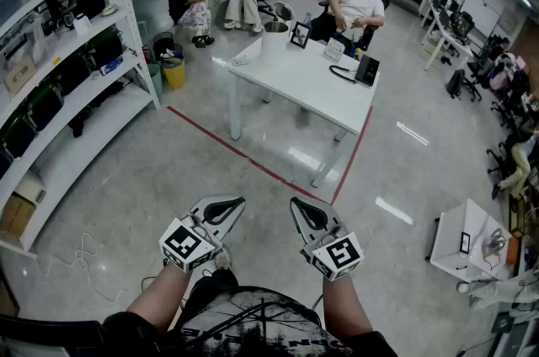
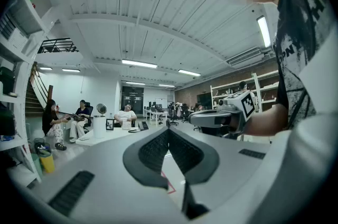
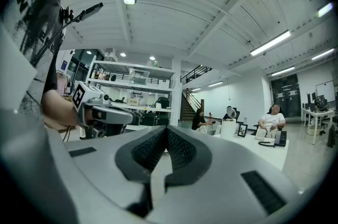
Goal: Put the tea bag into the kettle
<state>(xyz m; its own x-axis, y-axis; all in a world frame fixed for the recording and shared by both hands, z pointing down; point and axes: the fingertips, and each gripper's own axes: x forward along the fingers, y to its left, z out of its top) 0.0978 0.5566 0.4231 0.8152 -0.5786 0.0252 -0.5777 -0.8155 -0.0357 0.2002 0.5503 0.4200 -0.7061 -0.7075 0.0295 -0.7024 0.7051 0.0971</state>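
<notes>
The jaws of the left gripper (image 2: 169,132) and the right gripper (image 3: 167,130) are fully together with nothing between them. The 2 are carried level, presumably because no pickup has begun. The probable kettle (image 1: 274,42) stands on the table (image 1: 295,86) at 12 o'clock, well apart. No tea bag can be made out.

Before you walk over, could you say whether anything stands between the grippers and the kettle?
Nothing visible does: only floor with a red tape line lies between the left gripper, the right gripper and the white table bearing the kettle.
</notes>
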